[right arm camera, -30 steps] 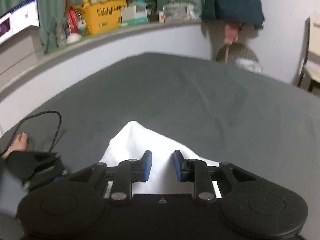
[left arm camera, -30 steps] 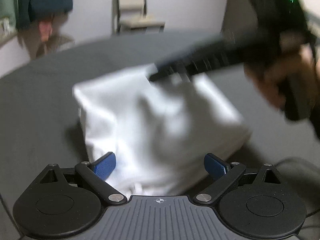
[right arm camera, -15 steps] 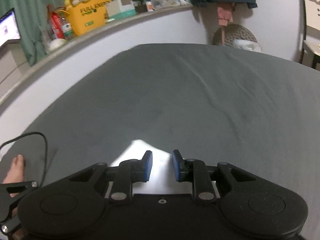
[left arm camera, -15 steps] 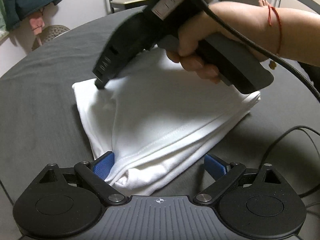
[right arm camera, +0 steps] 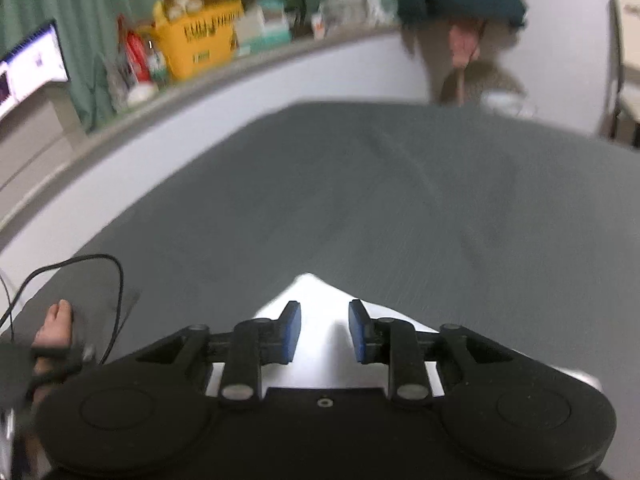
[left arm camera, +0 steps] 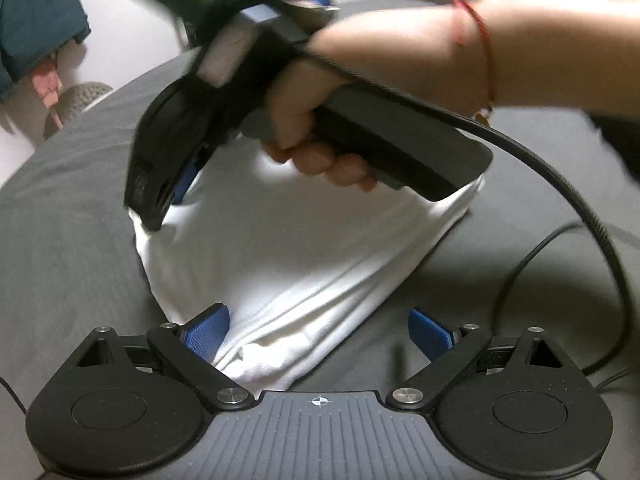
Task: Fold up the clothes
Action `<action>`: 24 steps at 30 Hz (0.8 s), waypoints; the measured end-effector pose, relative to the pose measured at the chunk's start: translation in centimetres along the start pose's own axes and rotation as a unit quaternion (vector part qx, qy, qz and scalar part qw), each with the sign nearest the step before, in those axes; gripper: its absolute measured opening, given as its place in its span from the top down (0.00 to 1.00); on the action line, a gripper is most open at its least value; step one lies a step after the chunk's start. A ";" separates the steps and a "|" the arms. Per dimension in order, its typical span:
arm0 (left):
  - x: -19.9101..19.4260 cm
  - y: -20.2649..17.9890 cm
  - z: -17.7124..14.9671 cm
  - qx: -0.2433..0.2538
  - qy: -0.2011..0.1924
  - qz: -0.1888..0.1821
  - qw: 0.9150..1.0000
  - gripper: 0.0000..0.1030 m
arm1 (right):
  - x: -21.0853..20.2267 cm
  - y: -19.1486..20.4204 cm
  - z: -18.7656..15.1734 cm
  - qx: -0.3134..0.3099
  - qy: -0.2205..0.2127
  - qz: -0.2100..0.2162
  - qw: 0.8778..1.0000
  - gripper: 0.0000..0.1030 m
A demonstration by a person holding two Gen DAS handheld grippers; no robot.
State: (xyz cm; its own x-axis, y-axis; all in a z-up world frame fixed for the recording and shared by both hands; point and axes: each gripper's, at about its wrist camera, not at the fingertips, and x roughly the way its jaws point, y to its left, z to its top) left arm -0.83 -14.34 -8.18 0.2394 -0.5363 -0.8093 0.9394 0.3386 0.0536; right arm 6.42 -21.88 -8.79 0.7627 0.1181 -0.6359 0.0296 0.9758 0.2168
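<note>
Count: 1 folded white garment (left arm camera: 304,264) on bed (left arm camera: 72,216); 2 hand-held grippers: left (left arm camera: 318,332), right (right arm camera: 324,332); 1 yellow basket (right arm camera: 200,40).

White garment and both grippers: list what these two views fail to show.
- Left wrist view: the white garment's far edge is hidden behind the right gripper and hand.
- Right wrist view: the garment's near part is hidden under the gripper body; the shelf's yellow box lettering is motion-blurred.
- Left gripper: bottom edge cuts it off.
</note>
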 end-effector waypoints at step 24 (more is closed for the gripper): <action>-3.2 2.6 0.4 -0.140 -0.055 -0.112 0.982 0.07 | -9.6 -1.6 -8.4 -0.019 -0.048 -0.068 0.996 0.65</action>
State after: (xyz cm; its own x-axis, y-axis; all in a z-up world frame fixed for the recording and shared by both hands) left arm 0.91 -12.05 -5.22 0.0732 -0.6971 -0.7132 0.8708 0.3933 -0.2950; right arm -6.39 -23.01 -9.27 0.8115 -0.0316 -0.5835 0.1140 0.9879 0.1051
